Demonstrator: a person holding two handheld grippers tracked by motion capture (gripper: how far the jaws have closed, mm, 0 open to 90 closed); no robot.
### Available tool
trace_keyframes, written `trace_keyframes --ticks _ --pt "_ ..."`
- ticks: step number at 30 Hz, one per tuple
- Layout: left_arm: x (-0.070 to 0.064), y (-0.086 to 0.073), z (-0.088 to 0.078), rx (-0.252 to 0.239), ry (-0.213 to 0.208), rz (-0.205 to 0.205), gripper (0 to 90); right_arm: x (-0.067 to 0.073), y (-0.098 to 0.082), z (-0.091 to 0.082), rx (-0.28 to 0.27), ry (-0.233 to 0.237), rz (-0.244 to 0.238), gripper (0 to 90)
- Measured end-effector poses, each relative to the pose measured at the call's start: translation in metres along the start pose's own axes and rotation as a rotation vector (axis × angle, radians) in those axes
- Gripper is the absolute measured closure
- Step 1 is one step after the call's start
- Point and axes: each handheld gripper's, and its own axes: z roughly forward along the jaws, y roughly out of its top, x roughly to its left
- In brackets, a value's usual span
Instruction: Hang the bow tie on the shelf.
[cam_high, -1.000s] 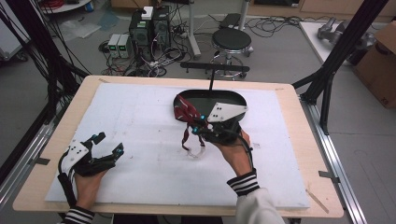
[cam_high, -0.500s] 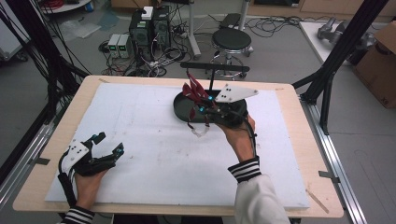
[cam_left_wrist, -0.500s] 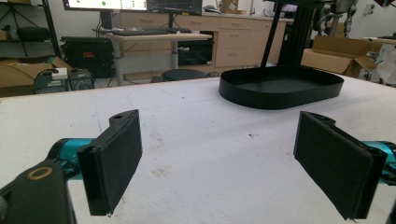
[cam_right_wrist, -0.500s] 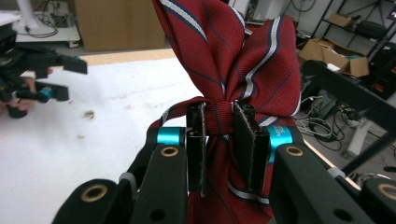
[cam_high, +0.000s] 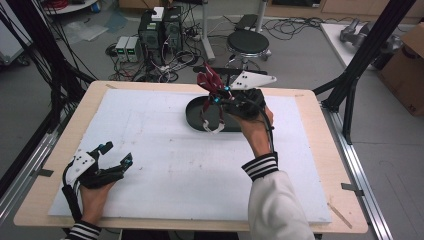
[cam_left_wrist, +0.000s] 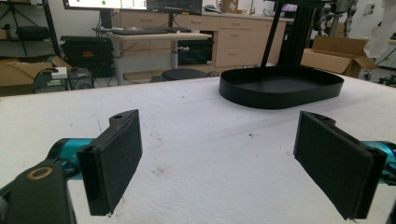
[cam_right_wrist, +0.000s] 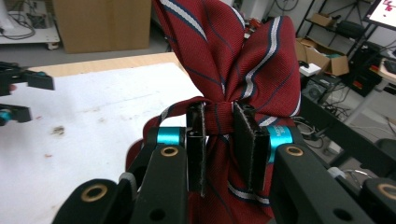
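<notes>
One red striped necktie (cam_right_wrist: 219, 60), one black oval tray (cam_left_wrist: 280, 86) and two grippers were on hand at the desk (cam_high: 165, 145). The right gripper (cam_right_wrist: 219, 140) was clamped on the necktie, its jaws pinching the bunched fabric at a narrow waist, with folds fanning out above them and more cloth hanging below. In the high view that gripper (cam_high: 220, 95) was raised over the tray (cam_high: 192, 117) at the far middle of the desk, the necktie (cam_high: 207, 80) sticking up past it and a pale loop dangling toward the tray. The right gripper view alone revealed the white and navy stripes. The left gripper (cam_high: 116, 154) rested near the desk's near left corner, well apart from the tray. The left gripper view showed its jaws spread wide with nothing between them, above the white surface.
</notes>
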Motion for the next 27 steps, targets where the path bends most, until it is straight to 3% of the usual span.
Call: trace_keyframes --ticks 7,14,27 --pt "0.0 0.0 0.0 0.003 0.004 0.0 15.7 -0.015 0.005 0.005 -0.011 -0.019 0.019 75.5" --pt "0.0 0.0 0.0 0.004 0.004 -0.002 15.7 -0.03 0.009 0.01 0.011 -0.04 0.027 75.5" --pt "0.0 0.0 0.001 0.003 0.008 -0.005 15.4 -0.056 0.018 0.019 0.013 -0.095 0.016 75.5"
